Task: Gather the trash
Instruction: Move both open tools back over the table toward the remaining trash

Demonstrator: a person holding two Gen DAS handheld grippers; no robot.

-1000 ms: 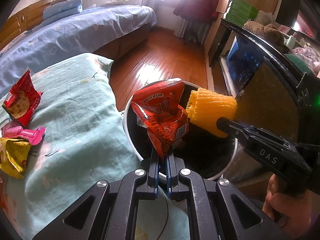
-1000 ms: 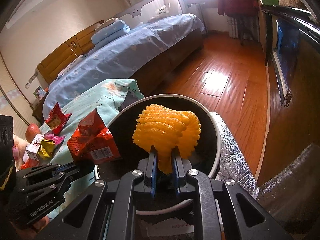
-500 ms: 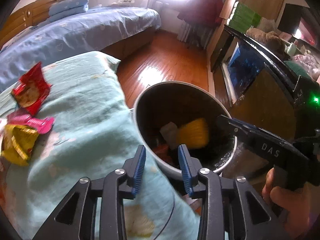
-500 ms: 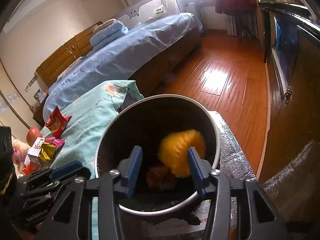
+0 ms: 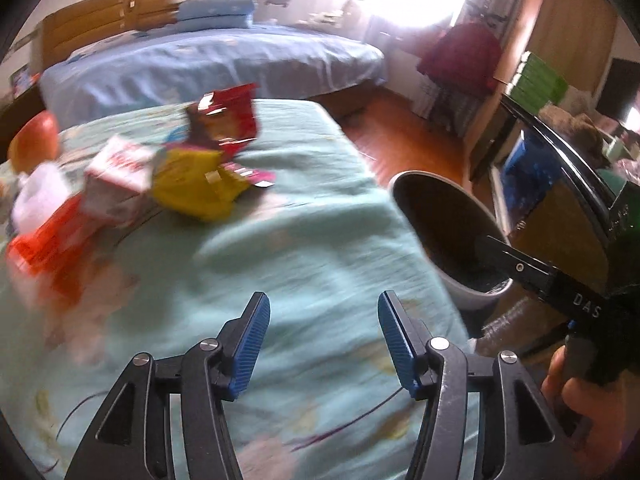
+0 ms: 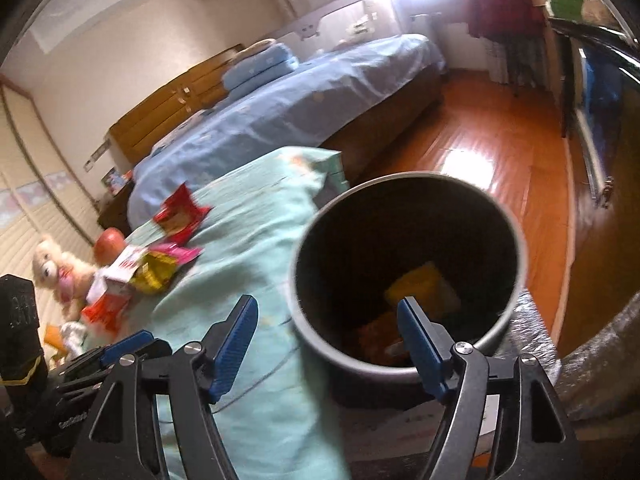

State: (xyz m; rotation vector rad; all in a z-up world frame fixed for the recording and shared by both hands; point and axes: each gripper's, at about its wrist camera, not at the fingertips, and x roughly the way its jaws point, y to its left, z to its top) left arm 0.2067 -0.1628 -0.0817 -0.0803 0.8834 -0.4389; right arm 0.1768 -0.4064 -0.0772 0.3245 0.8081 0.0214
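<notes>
From the left wrist, I see my left gripper (image 5: 322, 336) angled down over the teal blanket (image 5: 304, 240), its jaws just opened wide with nothing between them; loose wrappers (image 5: 192, 188) lie in a blurred heap further up the blanket, well apart from the trash bin (image 5: 472, 292) at the right edge. From the right wrist, my right gripper (image 6: 326, 336) tilts down at the bin's (image 6: 308, 320) near rim, jaws likewise just spread and empty; inside the bin lie a yellow wrapper (image 6: 420, 284) and an orange-red wrapper (image 6: 376, 332).
</notes>
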